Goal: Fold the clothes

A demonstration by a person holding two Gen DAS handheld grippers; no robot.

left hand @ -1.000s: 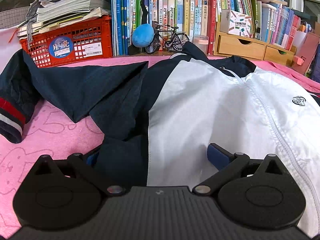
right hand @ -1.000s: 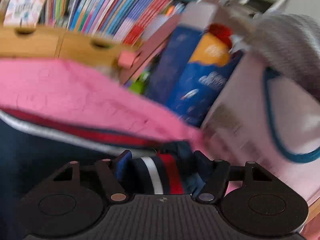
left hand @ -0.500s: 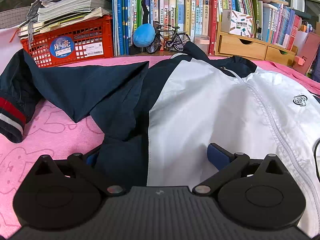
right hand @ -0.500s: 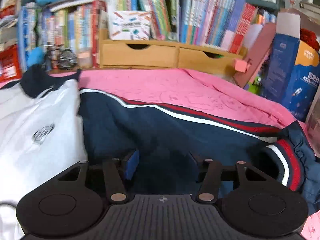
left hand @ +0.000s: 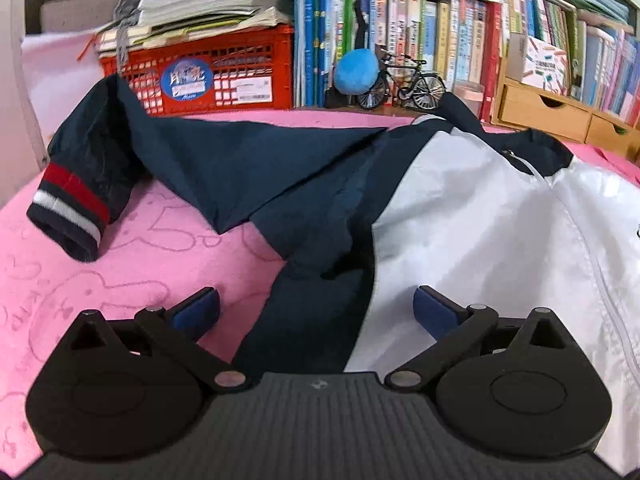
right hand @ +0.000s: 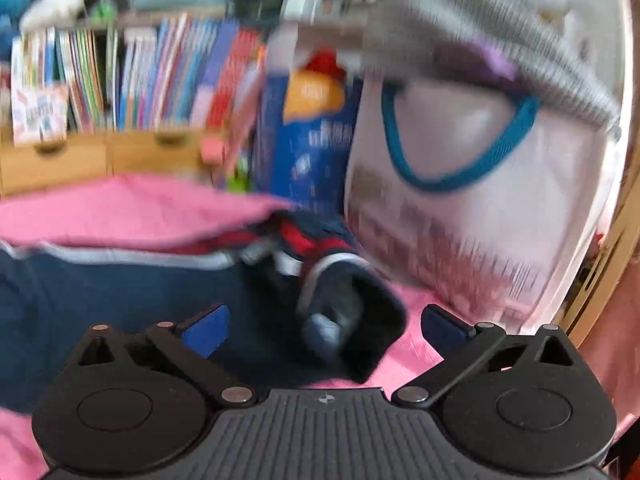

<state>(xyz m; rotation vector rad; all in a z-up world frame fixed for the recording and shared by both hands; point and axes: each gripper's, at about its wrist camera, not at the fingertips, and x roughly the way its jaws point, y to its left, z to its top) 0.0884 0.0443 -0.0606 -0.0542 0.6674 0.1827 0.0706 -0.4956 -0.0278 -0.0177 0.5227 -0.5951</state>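
My left tongs [left hand: 316,308] stand spread wide over the jacket [left hand: 460,216], which lies flat on the pink cloth [left hand: 80,280] covering the bench; the blue pads [left hand: 198,312] press on nothing, one hanging above the bare pink cloth and the other above the white front panel, with the jacket's dark navy side strip running up between them. The left sleeve [left hand: 160,160] stretches away from the body toward the red crate [left hand: 208,76], bends there, and ends in a cuff [left hand: 70,216] with red and white stripes lying on the cloth. Behind the jacket I see a row of books [left hand: 420,40], a small model bicycle [left hand: 400,84] beside a blue ball [left hand: 356,70], and a wooden drawer unit [left hand: 560,116]. My right tongs [right hand: 324,328] have just been opening and now gape fully released: the other sleeve [right hand: 120,292], navy with a white stripe along it, lies across the pink cloth, and its striped cuff [right hand: 344,292] sits crumpled between the pads [right hand: 206,330] without either one touching it. This view is badly blurred, so the finer folds of the cuff I cannot make out. Just past the cuff stands a white bag with a teal handle [right hand: 460,152], and next to it a tall blue box [right hand: 304,136]; further left there are more books and the wooden drawers.
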